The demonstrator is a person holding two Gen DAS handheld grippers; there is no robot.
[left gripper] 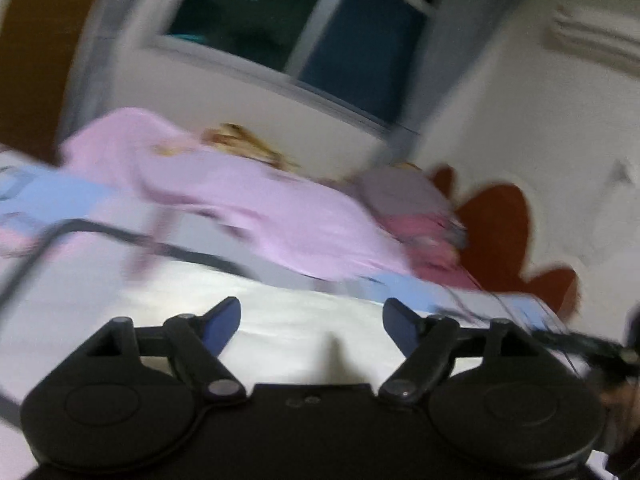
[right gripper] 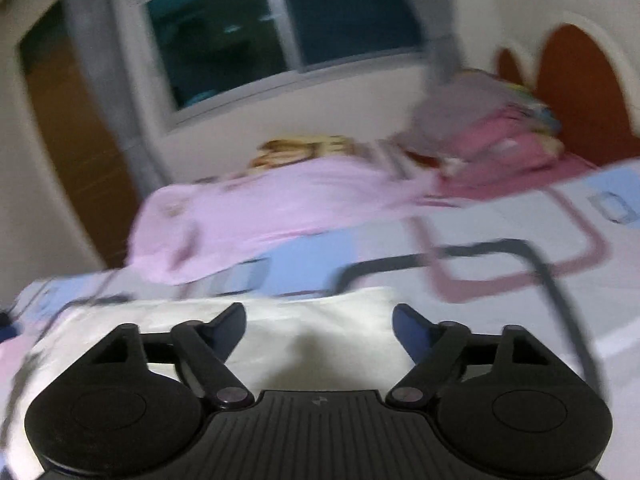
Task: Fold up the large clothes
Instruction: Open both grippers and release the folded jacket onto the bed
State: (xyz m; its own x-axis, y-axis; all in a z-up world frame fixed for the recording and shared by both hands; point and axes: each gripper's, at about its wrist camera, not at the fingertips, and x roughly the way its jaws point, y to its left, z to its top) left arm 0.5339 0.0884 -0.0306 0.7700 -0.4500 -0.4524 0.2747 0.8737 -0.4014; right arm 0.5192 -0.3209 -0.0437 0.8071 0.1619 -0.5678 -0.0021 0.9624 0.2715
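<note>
I count two grippers: left gripper [left gripper: 312, 320] and right gripper [right gripper: 319, 326], both spread wide, nothing between them. One white garment [right gripper: 280, 320] lies on the bed [right gripper: 500, 300] just under them; one pink garment [right gripper: 260, 208] lies beyond it, toward the window [right gripper: 248, 32]. Frames blurred.

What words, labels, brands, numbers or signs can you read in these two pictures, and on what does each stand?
None can be read.
Right gripper: a small round mark on its black body, no lettering legible.
Bedsheet: printed shapes only, blurred.
Pink garment: no print visible.
</note>
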